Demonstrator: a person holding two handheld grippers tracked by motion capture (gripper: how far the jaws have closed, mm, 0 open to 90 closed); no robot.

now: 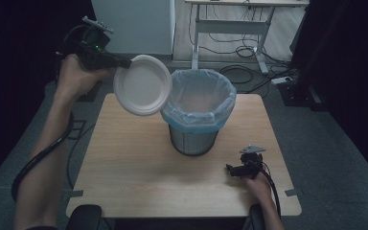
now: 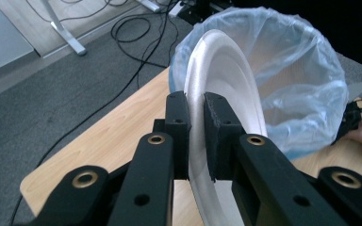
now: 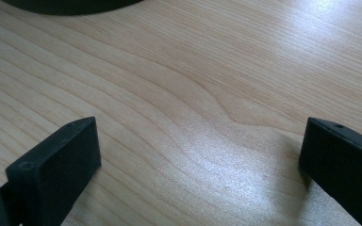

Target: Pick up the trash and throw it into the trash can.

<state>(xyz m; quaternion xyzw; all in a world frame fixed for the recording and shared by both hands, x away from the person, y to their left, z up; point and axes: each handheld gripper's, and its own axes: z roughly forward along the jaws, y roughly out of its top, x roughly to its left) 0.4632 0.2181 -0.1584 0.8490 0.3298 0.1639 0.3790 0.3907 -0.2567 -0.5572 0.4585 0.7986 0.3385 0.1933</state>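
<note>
A white paper plate (image 1: 143, 85) hangs in the air, tilted on edge, just left of the bin's rim. My left gripper (image 1: 124, 62) is shut on the plate's (image 2: 226, 80) rim, both black pads (image 2: 217, 136) pressing it from either side. The bin (image 1: 199, 112) is a dark mesh basket lined with a pale blue plastic bag (image 2: 297, 70), standing mid-table. My right gripper (image 1: 230, 168) rests low over the wooden table (image 1: 134, 163) at the front right. Its jaws stand wide apart with bare wood (image 3: 193, 117) between them.
Behind the table lie floor cables (image 1: 242, 50) and the legs of another desk (image 1: 230, 26). A white cabinet (image 1: 134, 24) stands at the back left. Grey carpet surrounds the table. The bin's dark base (image 3: 70, 4) lies just beyond the right gripper.
</note>
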